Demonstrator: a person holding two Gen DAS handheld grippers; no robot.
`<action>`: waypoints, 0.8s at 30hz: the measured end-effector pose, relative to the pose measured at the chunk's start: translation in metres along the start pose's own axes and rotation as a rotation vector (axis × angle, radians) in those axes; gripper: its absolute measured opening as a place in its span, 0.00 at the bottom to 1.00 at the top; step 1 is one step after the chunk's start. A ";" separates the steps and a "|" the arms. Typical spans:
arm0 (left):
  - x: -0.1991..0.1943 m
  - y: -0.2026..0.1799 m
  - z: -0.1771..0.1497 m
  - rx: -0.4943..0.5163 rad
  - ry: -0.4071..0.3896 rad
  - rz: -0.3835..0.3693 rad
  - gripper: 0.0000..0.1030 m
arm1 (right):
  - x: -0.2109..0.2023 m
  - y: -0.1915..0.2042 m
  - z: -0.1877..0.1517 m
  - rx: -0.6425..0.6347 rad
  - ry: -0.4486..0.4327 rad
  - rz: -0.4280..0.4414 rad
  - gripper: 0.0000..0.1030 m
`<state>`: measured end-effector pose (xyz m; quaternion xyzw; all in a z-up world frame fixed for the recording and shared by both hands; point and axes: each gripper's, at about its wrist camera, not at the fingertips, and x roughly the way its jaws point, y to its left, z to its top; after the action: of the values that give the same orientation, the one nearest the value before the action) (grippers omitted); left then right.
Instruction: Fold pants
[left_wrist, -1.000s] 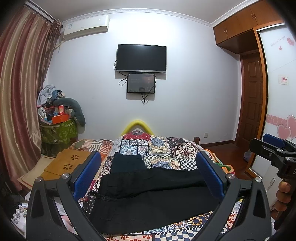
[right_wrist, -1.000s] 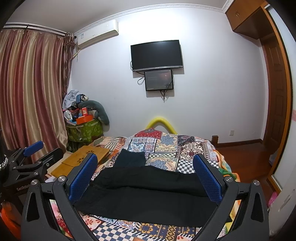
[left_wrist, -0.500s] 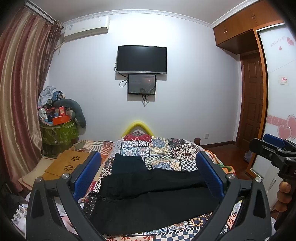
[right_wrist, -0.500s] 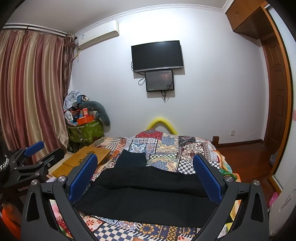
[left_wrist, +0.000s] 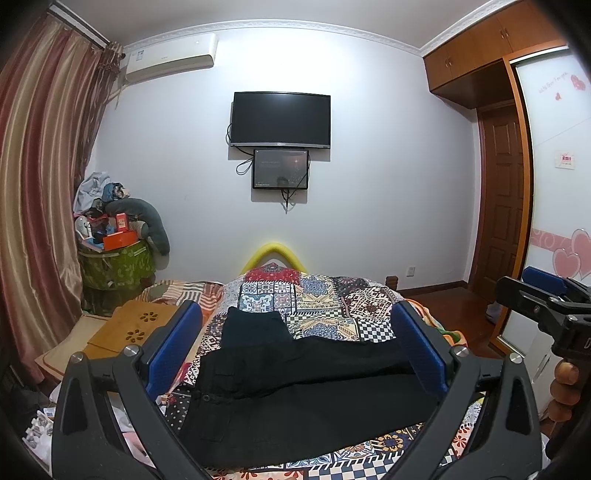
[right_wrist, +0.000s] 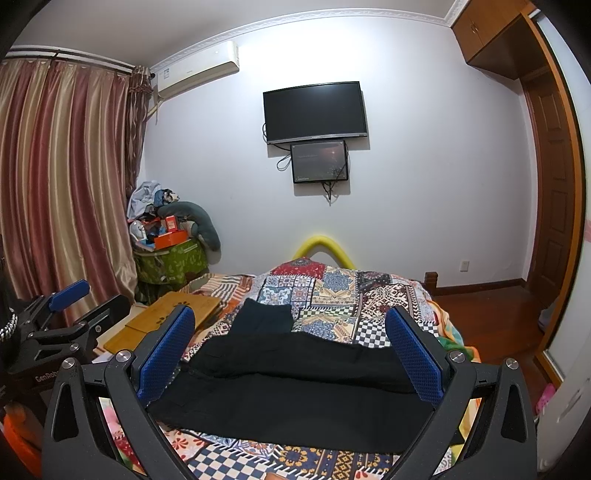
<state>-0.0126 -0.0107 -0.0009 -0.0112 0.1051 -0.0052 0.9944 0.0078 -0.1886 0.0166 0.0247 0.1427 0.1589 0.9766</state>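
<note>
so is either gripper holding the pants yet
No. Both the left gripper and right gripper have jaws wide open above the black pants, touching nothing.

The bed (left_wrist: 332, 295) is covered with a colourful patchwork quilt (right_wrist: 354, 291). Black pants (left_wrist: 303, 391) lie spread flat across its near part. A smaller dark folded garment (left_wrist: 255, 326) lies just behind them, touching their far edge.
</note>
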 end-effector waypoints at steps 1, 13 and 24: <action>0.000 0.000 0.000 -0.001 0.001 -0.001 1.00 | 0.000 0.000 0.000 0.000 0.001 0.000 0.99; 0.008 0.006 0.000 -0.014 0.013 -0.008 1.00 | 0.005 0.004 0.001 0.001 0.015 0.003 0.99; 0.047 0.017 -0.004 -0.002 0.065 -0.016 1.00 | 0.039 -0.007 -0.007 0.002 0.065 -0.028 0.99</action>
<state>0.0322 0.0052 -0.0151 -0.0129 0.1372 -0.0135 0.9904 0.0438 -0.1831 -0.0014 0.0184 0.1746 0.1459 0.9736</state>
